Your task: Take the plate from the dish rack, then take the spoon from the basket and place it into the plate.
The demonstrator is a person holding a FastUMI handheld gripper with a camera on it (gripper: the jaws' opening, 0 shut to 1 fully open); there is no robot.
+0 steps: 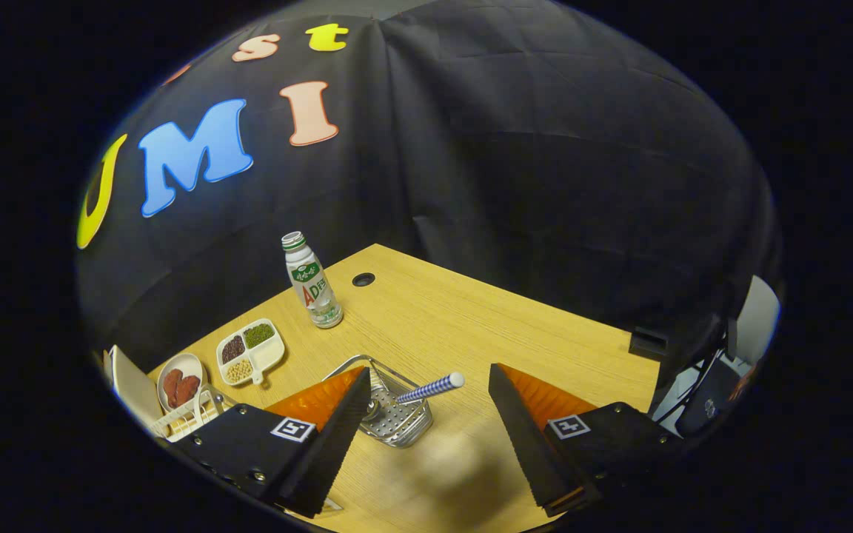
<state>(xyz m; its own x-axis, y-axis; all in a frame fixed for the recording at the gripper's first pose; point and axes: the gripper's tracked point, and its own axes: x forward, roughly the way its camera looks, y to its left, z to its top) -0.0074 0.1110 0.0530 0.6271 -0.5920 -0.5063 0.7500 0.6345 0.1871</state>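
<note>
My one camera rides on my hand-held gripper (430,437), looking forward along its two spread fingers and down at a slant onto the desk (471,326) from fairly near (the booth's black wall rises beyond the desk's far edge).

Upright bottle (312,281) on wooden table (471,318); divided bean tray (250,351) nearby.

spoon (430,388) bowl hidden inside basket (397,422), dish rack (188,419) partly behind left finger, plate (132,388) cut off
</note>
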